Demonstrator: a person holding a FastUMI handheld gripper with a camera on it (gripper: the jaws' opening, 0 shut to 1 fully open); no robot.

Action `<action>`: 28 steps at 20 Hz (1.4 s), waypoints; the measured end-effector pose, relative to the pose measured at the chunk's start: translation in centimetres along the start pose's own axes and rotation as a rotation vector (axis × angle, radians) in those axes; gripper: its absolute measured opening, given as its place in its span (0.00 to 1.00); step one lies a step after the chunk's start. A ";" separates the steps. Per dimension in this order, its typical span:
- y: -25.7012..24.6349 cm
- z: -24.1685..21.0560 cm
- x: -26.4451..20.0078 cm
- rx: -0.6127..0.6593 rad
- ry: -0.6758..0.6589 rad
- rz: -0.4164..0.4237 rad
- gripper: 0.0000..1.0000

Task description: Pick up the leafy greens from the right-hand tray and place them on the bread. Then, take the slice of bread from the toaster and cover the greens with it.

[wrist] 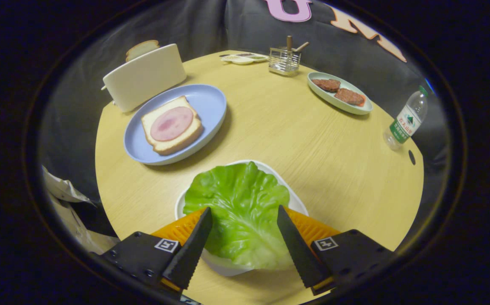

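Gripper (244, 214) part open, its fingers flanking the lettuce leaf (238, 212) on the white tray (298, 203), gripping nothing. Beyond, ham-topped bread (171, 125) lies on the blue plate (211, 101) beside the toaster (143, 78)

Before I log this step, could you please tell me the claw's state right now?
Claw: open, fingers either side of the greens, not pressing them.

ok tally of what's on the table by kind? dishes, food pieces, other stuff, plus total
Dishes: 4 - blue plate, white tray, green plate, small far dish
Food pieces: 6 - lettuce leaf, open fingers either side; bread with ham slice; toaster bread slice; 2 patties
Other: 3 - toaster, wire rack, bottle
Total: 13
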State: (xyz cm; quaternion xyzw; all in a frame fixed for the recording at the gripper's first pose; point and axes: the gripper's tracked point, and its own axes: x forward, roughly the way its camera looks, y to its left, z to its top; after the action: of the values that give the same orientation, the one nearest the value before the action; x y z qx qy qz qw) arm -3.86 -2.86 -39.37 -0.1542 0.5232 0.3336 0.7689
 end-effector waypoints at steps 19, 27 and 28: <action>1.6 1.4 -2.7 0.077 -0.024 -0.088 0.04; 4.1 4.9 -5.7 0.075 -0.086 -0.097 0.04; 4.4 5.3 -6.0 0.072 -0.093 -0.098 0.04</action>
State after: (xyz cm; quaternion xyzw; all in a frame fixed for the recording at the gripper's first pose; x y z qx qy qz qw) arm -4.47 1.37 -31.24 -0.1360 0.4902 0.2834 0.8129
